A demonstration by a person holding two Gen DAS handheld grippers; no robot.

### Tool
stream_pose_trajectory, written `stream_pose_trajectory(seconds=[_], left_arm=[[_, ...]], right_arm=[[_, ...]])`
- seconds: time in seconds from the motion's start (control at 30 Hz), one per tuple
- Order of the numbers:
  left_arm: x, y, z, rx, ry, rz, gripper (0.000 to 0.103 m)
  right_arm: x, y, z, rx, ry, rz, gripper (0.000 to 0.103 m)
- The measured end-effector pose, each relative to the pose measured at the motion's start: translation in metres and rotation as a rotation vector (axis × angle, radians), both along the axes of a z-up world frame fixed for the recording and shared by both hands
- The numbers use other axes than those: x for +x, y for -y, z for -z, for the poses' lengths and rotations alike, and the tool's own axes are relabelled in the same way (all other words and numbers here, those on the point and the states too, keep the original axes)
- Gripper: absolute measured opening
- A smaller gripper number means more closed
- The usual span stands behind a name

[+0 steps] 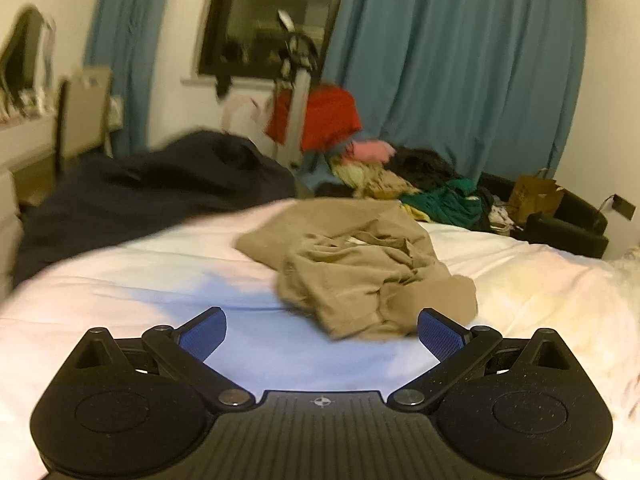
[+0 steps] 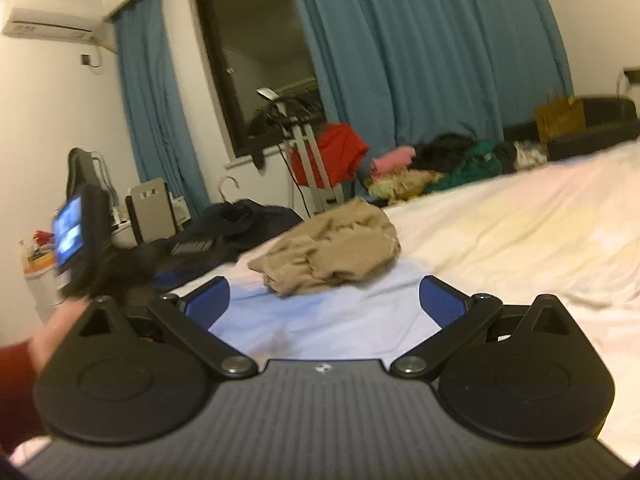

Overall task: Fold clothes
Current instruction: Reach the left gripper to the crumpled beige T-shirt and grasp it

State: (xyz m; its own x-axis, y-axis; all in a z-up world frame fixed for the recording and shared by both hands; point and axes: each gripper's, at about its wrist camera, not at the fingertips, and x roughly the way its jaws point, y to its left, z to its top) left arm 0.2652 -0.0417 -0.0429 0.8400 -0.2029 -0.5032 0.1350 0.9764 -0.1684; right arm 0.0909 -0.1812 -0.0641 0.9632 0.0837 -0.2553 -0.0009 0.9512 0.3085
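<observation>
Clothes to be folded begin with a crumpled tan garment (image 1: 360, 276) lying in a heap on the bed (image 1: 140, 280), on its pale sheet. The left hand-held gripper (image 1: 322, 330) hangs above the sheet with its blue-padded fingers (image 1: 202, 334) spread wide and nothing between them; the tan heap sits just ahead of it and a little toward its right finger, whose tip overlaps the cloth's near edge in the left wrist view, though I cannot tell if they touch. The right hand-held gripper (image 2: 324, 302) is likewise spread wide and empty, with the same garment (image 2: 328, 256) ahead of it and clear of both fingers. Only the right wrist view shows a blurred dark device with a lit screen (image 2: 78, 236) off to that gripper's left, along with an air conditioner (image 2: 52, 20) high on the wall. Both views show, beyond the garment, a dark blanket (image 1: 152, 188), a red cloth (image 1: 328, 116) draped on a stand, a mixed pile of clothes (image 1: 420, 184) and teal curtains (image 1: 460, 68) around a dark window (image 1: 268, 20).
</observation>
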Motion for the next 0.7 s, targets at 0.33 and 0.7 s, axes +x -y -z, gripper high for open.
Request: stream_pose_trajectory(seconds=[0.33, 0.7], left_arm=[[0.165, 0.022, 0.067, -0.156, -0.152, -0.060, 0.084], [0.095, 0.001, 0.024, -0.176, -0.044, 0.067, 0.008]], right_arm=[[0.068, 0.015, 0.054, -0.002, -0.010, 0.027, 0.103], [0.084, 0.026, 0.073, 0.160, 0.013, -0.053, 0.103]])
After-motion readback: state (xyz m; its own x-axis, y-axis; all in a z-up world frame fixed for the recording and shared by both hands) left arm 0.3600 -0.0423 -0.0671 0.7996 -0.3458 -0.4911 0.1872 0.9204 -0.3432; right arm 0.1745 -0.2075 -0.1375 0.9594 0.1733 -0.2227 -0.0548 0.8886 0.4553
